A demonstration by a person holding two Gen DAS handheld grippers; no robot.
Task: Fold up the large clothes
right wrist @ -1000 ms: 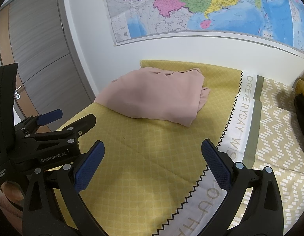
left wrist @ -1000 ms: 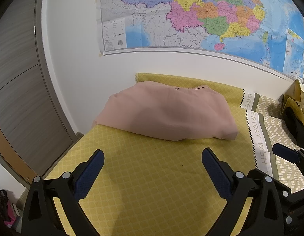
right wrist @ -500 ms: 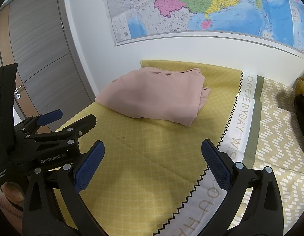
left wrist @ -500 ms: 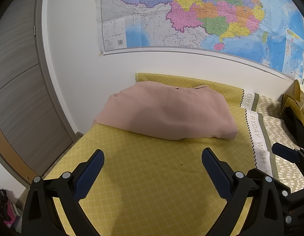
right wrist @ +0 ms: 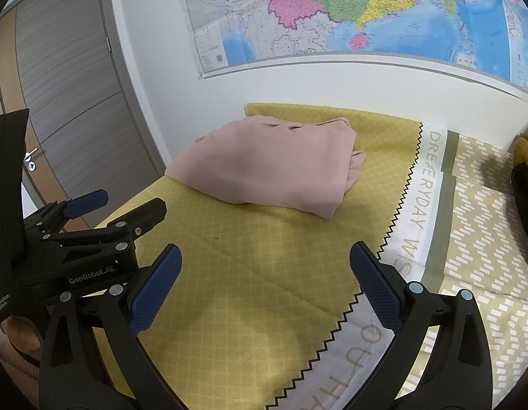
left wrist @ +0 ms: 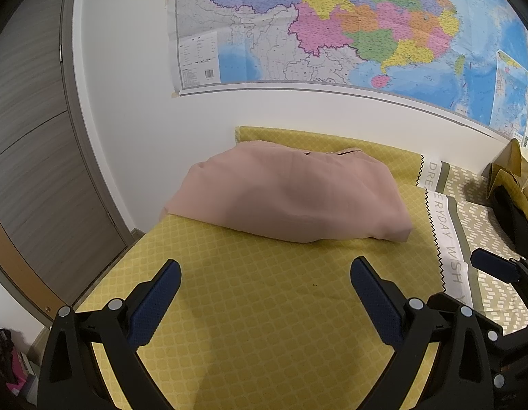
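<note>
A pink garment (left wrist: 288, 194) lies folded in a thick bundle at the far end of the yellow patterned bed cover (left wrist: 264, 324), against the wall. It also shows in the right wrist view (right wrist: 274, 167). My left gripper (left wrist: 264, 290) is open and empty, held above the cover well short of the garment. My right gripper (right wrist: 264, 283) is open and empty, to the right of the left one, over the cover (right wrist: 230, 273). The left gripper's body (right wrist: 76, 239) shows at the left of the right wrist view.
A white wall with a large map (left wrist: 332, 27) stands behind the bed. A grey door (left wrist: 31, 136) is at the left. A yellow and black bag (left wrist: 513, 198) sits at the bed's right side. A white lettered strip (right wrist: 417, 212) runs across the cover.
</note>
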